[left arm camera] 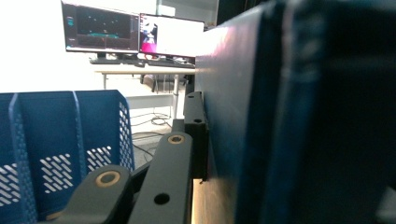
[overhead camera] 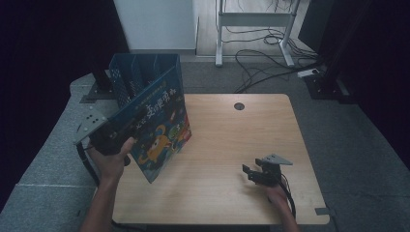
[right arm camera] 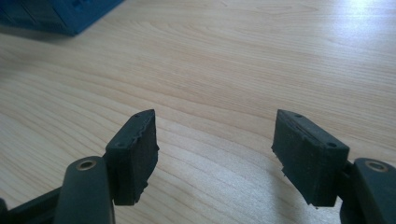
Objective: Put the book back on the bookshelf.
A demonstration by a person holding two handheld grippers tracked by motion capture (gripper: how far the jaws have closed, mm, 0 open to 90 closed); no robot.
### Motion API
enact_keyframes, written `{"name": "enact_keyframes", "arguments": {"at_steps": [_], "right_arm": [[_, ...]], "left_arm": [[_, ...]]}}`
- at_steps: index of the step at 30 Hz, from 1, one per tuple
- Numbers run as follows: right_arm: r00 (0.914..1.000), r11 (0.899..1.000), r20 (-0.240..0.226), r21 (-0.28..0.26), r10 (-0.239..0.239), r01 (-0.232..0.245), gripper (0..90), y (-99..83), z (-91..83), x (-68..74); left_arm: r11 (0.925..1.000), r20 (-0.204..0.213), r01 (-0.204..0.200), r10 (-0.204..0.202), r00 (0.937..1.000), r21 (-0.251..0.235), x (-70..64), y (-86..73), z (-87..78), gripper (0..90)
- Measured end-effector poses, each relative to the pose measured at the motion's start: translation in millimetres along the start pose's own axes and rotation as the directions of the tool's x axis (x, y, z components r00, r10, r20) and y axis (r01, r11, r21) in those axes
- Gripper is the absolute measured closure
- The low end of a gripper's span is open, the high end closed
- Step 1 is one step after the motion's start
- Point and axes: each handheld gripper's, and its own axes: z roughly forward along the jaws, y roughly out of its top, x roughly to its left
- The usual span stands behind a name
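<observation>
Desk (overhead camera: 232, 159) of pale wood seen from above, most of its top bare from the middle to the right and near edges, with a small round cable hole (overhead camera: 239, 106) near the far edge. Grey carpeted floor (overhead camera: 367, 145) rings it; beyond the far edge stand a metal frame (overhead camera: 254, 21) and loose cables.

On the far left corner of the desk sits a blue slotted file rack (overhead camera: 135, 77), its perforated dividers upright and its left side reaching the desk's left edge. In front of it a large blue picture book (overhead camera: 157, 128) is held tilted, its lower corner low over the desk near the left front. Cover print is too small to read.

The left claw (overhead camera: 116, 133) is clamped on the book's left edge, with the person's left hand (overhead camera: 112, 159) around it. In the left gripper view one black jaw presses flat against the book (left arm camera: 280, 116); the other jaw is hidden behind it, and the rack (left arm camera: 60, 149) stands just beside.

The right claw (overhead camera: 252, 173) rests low over the desk near the right front, well apart from the book. In the right gripper view the right claw (right arm camera: 215, 154) gapes wide with nothing between its jaws, bare wood ahead
</observation>
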Motion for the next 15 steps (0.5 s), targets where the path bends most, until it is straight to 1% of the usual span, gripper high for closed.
{"name": "enact_keyframes", "arguments": {"at_steps": [4, 10, 15], "right_arm": [[0.9997, 1.0, 0.014, 0.011, -0.019, 0.019, 30.2, 0.3, 1.2, 2.3], [0.9998, 0.999, 0.02, 0.034, -0.009, 0.008, 30.1, 0.9, 3.3, 1.8], [0.9997, 0.999, 0.018, 0.044, 0.014, -0.014, 30.1, 1.3, 4.0, -0.5]], "left_arm": [[0.9999, -0.015, -0.001, 0.001, 0.9999, -0.012, 2.8, 4.5, -4.0, 82.2], [0.9997, -0.016, 0.012, -0.012, 0.9998, -0.024, 5.3, 8.2, -5.8, 82.2], [0.9997, -0.028, 0.009, -0.01, 0.9996, -0.024, 6.9, 8.7, -5.4, 82.2]]}}
